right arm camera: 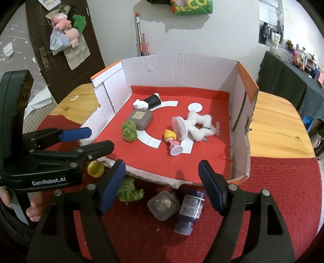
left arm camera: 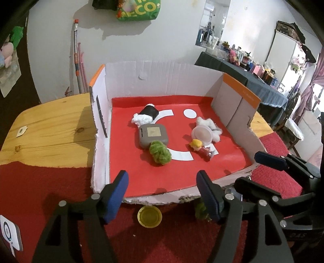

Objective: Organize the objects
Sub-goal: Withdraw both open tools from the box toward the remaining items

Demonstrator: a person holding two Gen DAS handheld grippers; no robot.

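Nearest the lens, the blue-padded fingers of the right gripper are seen spread wide with nothing between them, and just beyond and below their tips a purple bottle with a white printed label, too small to be read, lies on its side against a clear lidded plastic tub. A green woolly knot is found just inside the left finger, and a yellow cap a little farther off to the left. The left gripper is likewise held open and empty, its side marked "GenRobot.AI" as seen from the right wrist; the same yellow cap sits between and just under its fingers. Ahead of both tools stands a shallow cardboard box with white walls, orange edges, a torn-down near wall and a red floor, on which "MINISO" is printed near the right wall. Inside it, well beyond the fingertips, are laid a grey rounded case, a second green knot touching it, a black roll with white stuffing, a white fluffy star, a clear round lid leaning by the star, and a small blond figurine on its side. A red mat covers the near part of a wooden table. On the far wall a green bag showing the letters "ECO" is hung.
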